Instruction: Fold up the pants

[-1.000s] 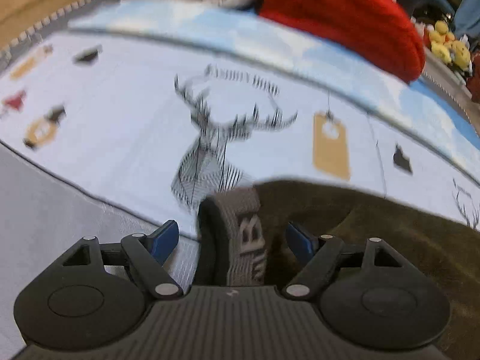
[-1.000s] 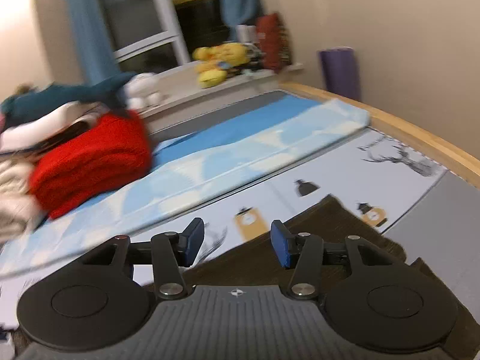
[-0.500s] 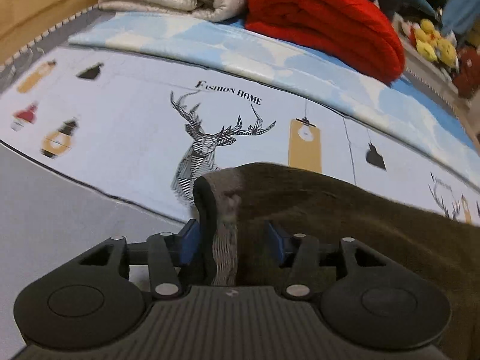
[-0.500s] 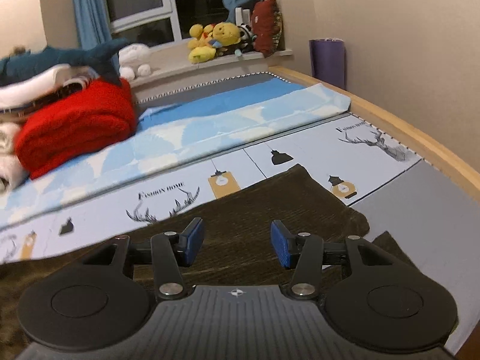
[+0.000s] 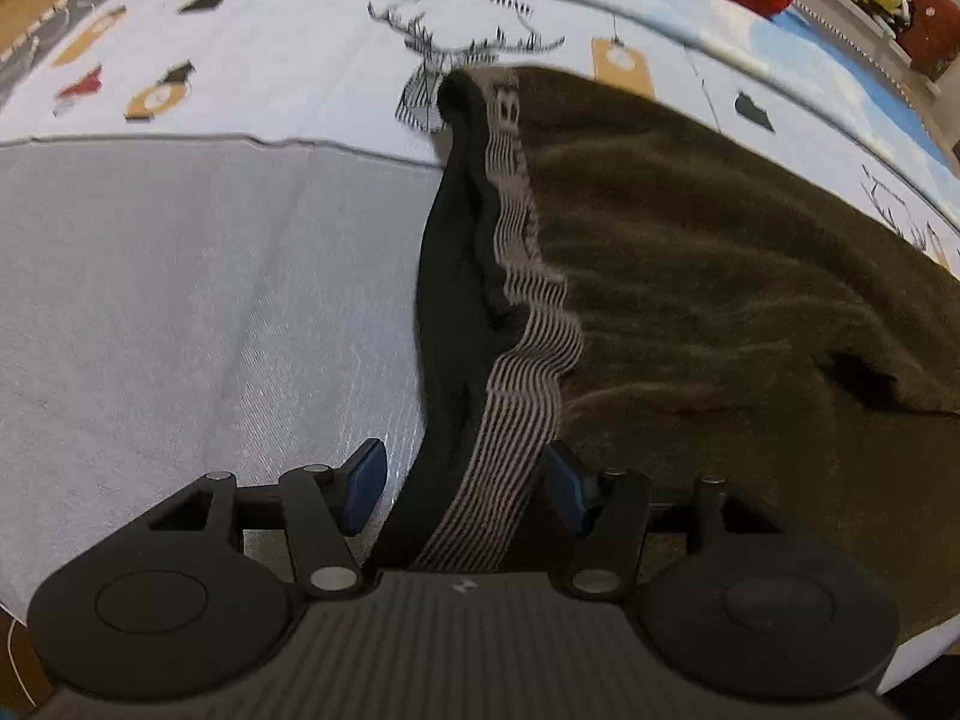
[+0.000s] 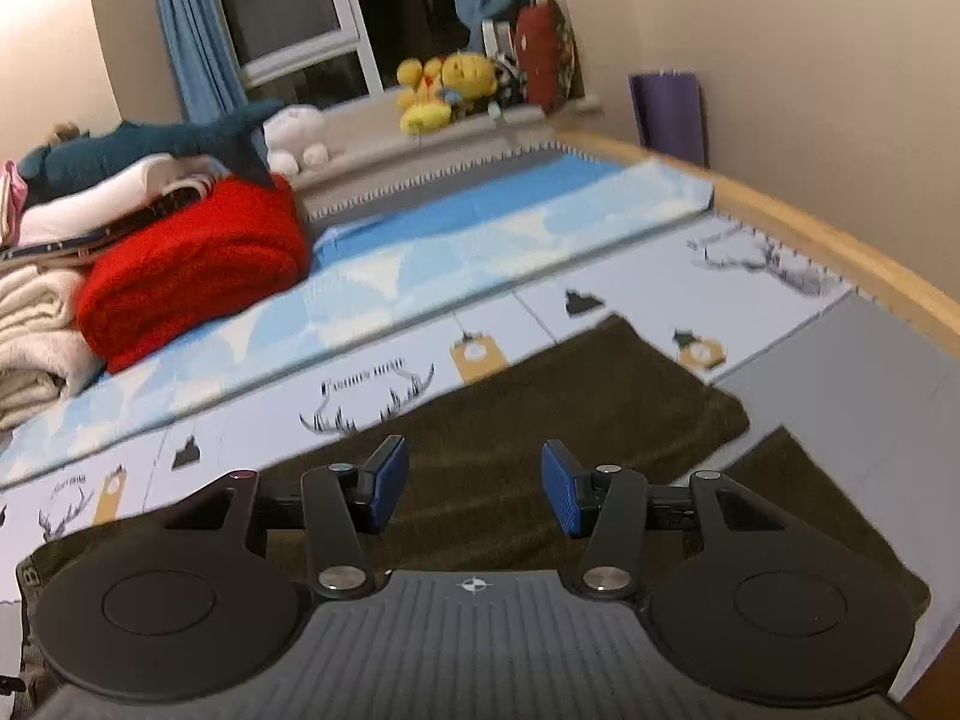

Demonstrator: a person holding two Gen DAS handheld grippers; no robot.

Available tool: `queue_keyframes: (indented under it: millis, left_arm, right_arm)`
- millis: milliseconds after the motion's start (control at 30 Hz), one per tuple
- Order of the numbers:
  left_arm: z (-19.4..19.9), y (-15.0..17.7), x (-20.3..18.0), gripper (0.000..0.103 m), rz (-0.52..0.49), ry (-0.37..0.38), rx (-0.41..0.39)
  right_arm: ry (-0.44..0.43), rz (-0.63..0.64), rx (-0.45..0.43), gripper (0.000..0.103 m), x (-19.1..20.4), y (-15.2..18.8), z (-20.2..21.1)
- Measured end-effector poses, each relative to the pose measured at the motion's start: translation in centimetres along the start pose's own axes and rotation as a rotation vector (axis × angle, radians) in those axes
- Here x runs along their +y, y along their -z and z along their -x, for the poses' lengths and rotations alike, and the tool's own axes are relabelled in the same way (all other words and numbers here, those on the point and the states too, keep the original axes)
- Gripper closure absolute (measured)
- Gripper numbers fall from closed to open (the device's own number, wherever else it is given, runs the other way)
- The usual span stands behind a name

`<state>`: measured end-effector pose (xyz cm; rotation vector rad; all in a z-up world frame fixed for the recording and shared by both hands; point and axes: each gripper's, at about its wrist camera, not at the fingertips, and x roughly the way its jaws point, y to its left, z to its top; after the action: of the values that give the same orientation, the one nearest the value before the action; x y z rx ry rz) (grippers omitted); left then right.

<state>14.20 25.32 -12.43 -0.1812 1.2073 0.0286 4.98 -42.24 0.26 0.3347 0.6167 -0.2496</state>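
Dark olive-brown pants (image 5: 690,252) lie spread on the printed bed mat (image 5: 180,276), their striped grey waistband (image 5: 516,324) and black lining running toward the camera. My left gripper (image 5: 465,483) points steeply down over the waistband's near end. Its jaws are opening, the band lies between them, and the blue pads do not press on it. In the right wrist view the pants (image 6: 540,396) stretch across with two leg ends at the right. My right gripper (image 6: 474,489) hovers open above them, holding nothing.
A folded red blanket (image 6: 192,270) and pale folded blankets (image 6: 36,324) are stacked at the far left, with a blue shark plush (image 6: 150,144) on top. Yellow plush toys (image 6: 444,84) sit on the windowsill. A wooden bed edge (image 6: 840,252) and wall bound the right.
The left gripper pinched the waistband half a second ago; now its jaws stand wider and it has shifted along the band, showing more of it. The right gripper stayed open and dipped slightly.
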Motion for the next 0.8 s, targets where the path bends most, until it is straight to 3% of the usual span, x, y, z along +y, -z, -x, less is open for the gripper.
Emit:
queue_keyframes:
  millis: [133, 167, 200, 233, 267, 300, 400, 500, 633, 733, 800]
  left_arm:
    - [-1.3, 0.5, 0.2, 0.038, -0.014, 0.015, 0.065]
    - [-1.4, 0.7, -0.1, 0.043, -0.049, 0.003, 0.061]
    - [-1.4, 0.9, -0.5, 0.055, -0.084, -0.005, 0.058]
    - [-1.2, 1.1, -0.7, 0.057, -0.117, -0.012, 0.054]
    - [-0.9, 1.3, -1.0, 0.067, -0.148, -0.025, 0.043]
    - [-0.5, 1.4, -1.0, 0.085, -0.157, -0.037, 0.032]
    - [0.7, 1.7, 0.1, 0.092, -0.116, -0.036, 0.024]
    - [1.2, 2.4, 0.5, 0.091, -0.152, -0.050, 0.036]
    - [2.3, 2.1, 0.7, 0.086, -0.127, -0.076, 0.027]
    - [4.2, 2.0, -0.9, 0.078, -0.189, -0.147, -0.089]
    - [5.3, 1.9, -1.9, 0.072, -0.215, -0.079, -0.140]
  right_arm:
    - [0.016, 0.006, 0.069, 0.051, -0.2, 0.8, -1.5]
    - [0.019, 0.000, 0.083, 0.051, -0.3, 1.1, -1.8]
    - [0.019, -0.002, 0.094, 0.051, -0.4, 1.4, -2.1]
    - [0.024, -0.003, 0.111, 0.051, -0.6, 1.7, -2.5]
    - [0.036, -0.002, 0.134, 0.051, -0.6, 2.1, -2.9]
    - [0.042, -0.004, 0.146, 0.051, -0.6, 2.4, -3.3]
    - [0.049, 0.009, 0.163, 0.051, -0.5, 3.2, -3.9]
    - [0.061, 0.033, 0.179, 0.051, -0.2, 3.9, -4.7]
    - [0.063, 0.047, 0.197, 0.051, -0.1, 4.7, -5.4]
    - [0.064, 0.061, 0.218, 0.051, -0.1, 5.0, -5.8]
    - [0.054, 0.075, 0.210, 0.051, -0.1, 5.0, -5.7]
